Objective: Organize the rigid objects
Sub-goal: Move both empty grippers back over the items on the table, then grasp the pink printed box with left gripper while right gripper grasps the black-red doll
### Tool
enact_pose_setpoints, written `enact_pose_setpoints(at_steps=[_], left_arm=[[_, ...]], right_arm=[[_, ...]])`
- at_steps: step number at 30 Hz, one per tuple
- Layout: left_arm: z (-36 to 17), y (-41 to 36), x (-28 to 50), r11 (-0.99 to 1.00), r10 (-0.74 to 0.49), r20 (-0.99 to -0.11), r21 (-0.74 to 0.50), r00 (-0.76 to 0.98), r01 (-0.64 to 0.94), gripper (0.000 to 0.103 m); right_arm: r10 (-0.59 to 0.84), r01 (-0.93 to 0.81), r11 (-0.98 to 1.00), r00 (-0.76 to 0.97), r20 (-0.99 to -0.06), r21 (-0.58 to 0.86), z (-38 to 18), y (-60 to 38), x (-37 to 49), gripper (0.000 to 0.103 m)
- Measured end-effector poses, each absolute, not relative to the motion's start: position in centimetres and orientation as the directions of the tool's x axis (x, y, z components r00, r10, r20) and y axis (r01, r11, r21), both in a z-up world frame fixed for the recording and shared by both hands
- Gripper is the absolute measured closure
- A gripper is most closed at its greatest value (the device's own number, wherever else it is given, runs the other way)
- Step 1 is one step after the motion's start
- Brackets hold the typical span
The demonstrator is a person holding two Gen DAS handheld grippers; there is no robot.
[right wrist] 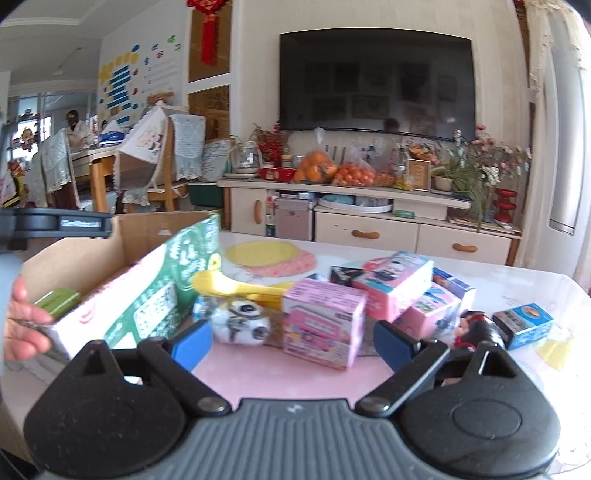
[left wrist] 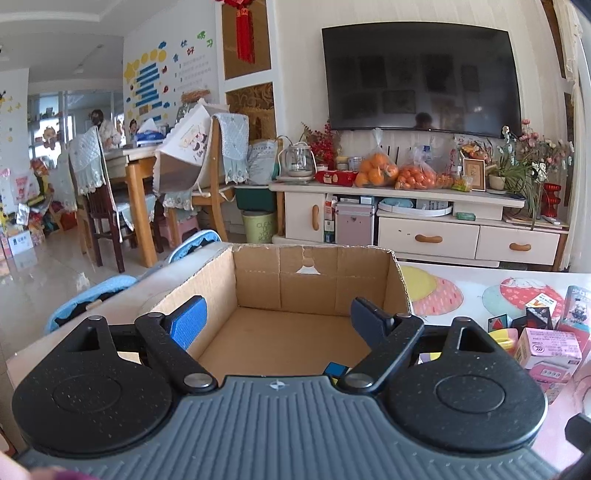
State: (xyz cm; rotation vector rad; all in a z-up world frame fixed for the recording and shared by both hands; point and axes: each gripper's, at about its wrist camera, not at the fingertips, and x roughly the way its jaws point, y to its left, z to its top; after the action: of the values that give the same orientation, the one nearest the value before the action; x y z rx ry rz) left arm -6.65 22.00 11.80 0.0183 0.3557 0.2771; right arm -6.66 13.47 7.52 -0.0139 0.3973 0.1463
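Between the spread fingers of the right claw [right wrist: 288, 341] sits a pink carton [right wrist: 323, 326], probably light, stiff and crushable; take its flat sides. Left claw [left wrist: 279, 319], also spread and empty, hovers over the cardboard box [left wrist: 314, 284].

Ahead of me a dark television [left wrist: 421, 77] hangs on the wall above a cream cabinet [left wrist: 424, 225] holding bagged oranges [left wrist: 376, 170], a glass kettle [left wrist: 297, 160] and potted flowers [left wrist: 524, 166]. To my left stand wooden chairs [left wrist: 218, 173] at a dining table [left wrist: 136, 158], with a red tassel ornament [left wrist: 244, 33] overhead.

Bright daylight frm right, fisheye warp at edges, right view blurry.
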Motion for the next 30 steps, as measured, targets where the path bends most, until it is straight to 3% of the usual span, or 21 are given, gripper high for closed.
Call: enact_pose_setpoints(at_steps=[11,17,19,30], left_arm=[[13.6,19.8,-8.4,0.984,0.176,-0.289,0.03,0.941,-0.174,0.0],[13.2,17.9,-8.6,0.996,0.087,-0.305,0.042,0.948,-0.078,0.0],[13.0,17.3,-8.7,0.998,0.062,-0.315,0.045,0.947,-0.05,0.0],[11.0,14.9,-7.7,0.995,-0.099,-0.429,-0.018,0.898,0.101,0.0]], right_arm=[[0.02,-0.022,1.0,0.922,-0.387,-0.001,6.7,9.0,-5.9,0.009],[-0.032,0.031,0.999,0.915,-0.402,-0.008,6.2,6.7,-5.3,0.006],[-0.052,0.051,0.999,0.912,-0.406,-0.013,6.0,6.0,-5.2,0.001],[-0.12,0.118,0.992,0.883,-0.454,-0.031,4.5,2.3,-3.0,0.001]])
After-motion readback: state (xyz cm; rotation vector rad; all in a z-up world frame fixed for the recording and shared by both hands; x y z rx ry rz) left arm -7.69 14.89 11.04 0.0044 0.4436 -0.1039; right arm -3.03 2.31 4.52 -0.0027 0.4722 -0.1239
